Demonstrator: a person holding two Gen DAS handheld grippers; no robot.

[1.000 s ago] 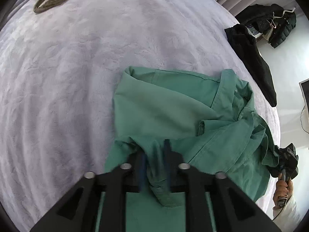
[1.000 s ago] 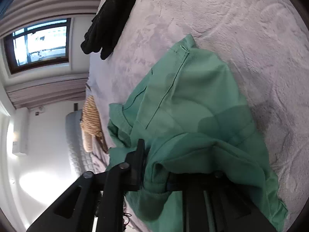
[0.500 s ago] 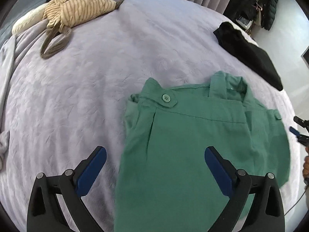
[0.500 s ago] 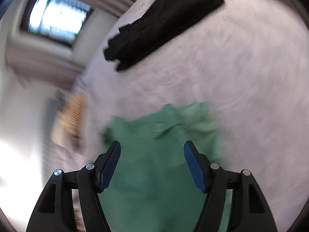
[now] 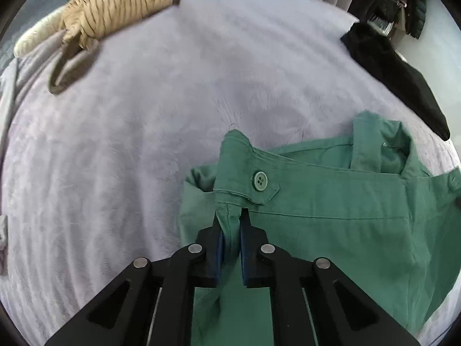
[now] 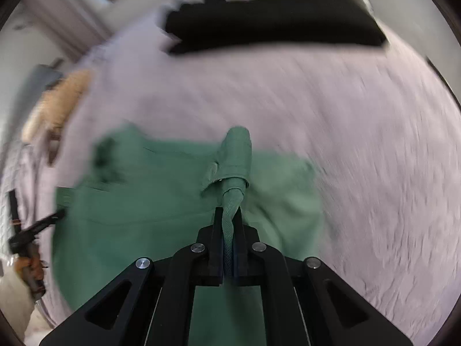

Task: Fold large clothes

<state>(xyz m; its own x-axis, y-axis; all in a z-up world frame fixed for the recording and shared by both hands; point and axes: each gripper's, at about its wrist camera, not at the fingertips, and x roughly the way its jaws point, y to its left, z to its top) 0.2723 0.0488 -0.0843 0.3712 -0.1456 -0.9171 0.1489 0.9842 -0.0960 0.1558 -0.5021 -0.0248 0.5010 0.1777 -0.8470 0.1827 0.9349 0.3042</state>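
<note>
Your left gripper [image 5: 230, 225] has just snapped shut, and it is pinching a bit of the green shirt [image 5: 331, 230] just under the buttoned tab [image 5: 260, 183]. Your right gripper [image 6: 229, 222] has just closed too, and a thin roll of green cloth is squeezed between its jaws. The shirt lies partly folded on the pale purple bed cover [image 5: 173, 101], near the edge closest to you.

Now lift both pinches together, at the same height, so the cloth hangs flat between them. Go slowly (the right view is blurry, so that hand looks like it is rushing). Keep the fold away from the black garment [image 5: 397, 75] and the striped top [image 5: 115, 11], which are well apart from it. Lay it down smooth before you let go.
</note>
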